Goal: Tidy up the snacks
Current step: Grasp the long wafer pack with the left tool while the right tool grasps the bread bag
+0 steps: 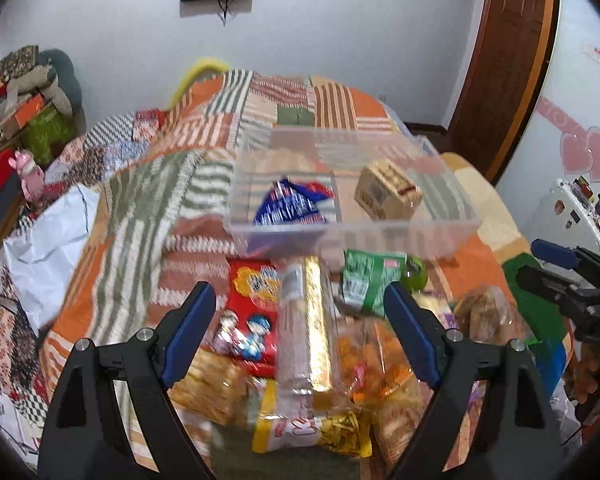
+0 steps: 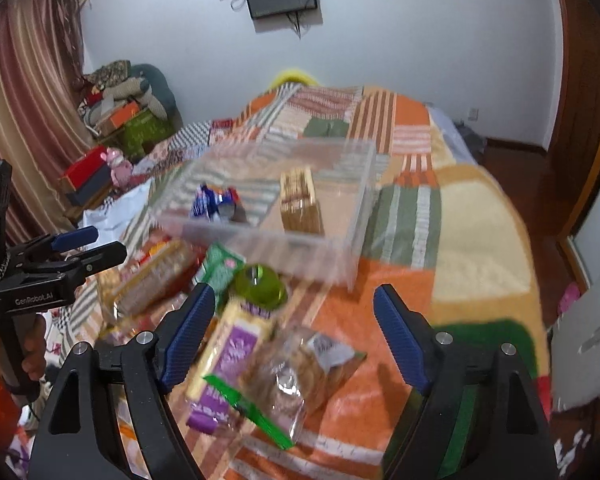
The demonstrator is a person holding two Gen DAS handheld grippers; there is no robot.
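- Two grippers in view: the left gripper (image 1: 300, 304) and the right gripper (image 2: 294, 306), each with two blue-padded fingers spread wide and holding nothing.
- One clear rectangular plastic bin (image 1: 352, 236) rests on the patchwork bedspread (image 1: 140, 200), beyond both grippers. Its long axis runs roughly left to right across both views.
- The bin holds two items: one blue-and-white snack packet (image 1: 292, 204) toward its left, and one tan boxed cracker pack (image 1: 388, 190) toward its right, apart from each other.
- Loose snacks lie on the bed in front of the bin, between it and the grippers. The left wrist view shows one long gold-wrapped biscuit sleeve (image 1: 306, 328), its long axis pointing toward the bin, one red cartoon-printed packet (image 1: 252, 312) just left of it, and one green packet (image 1: 366, 280) to the right, near the bin's front wall.
- One green round lidded cup (image 2: 260, 286) sits beside the green packet.
- Only the right wrist view shows clearly one purple-and-yellow packet (image 2: 232, 354), long axis pointing toward the cup, and one clear bag of brown biscuits (image 2: 296, 372) touching its right side.
- Only the left wrist view shows the yellow-and-gold packet (image 1: 312, 428) nearest the camera.
- Motion blur prevents an exact total count of loose snacks.
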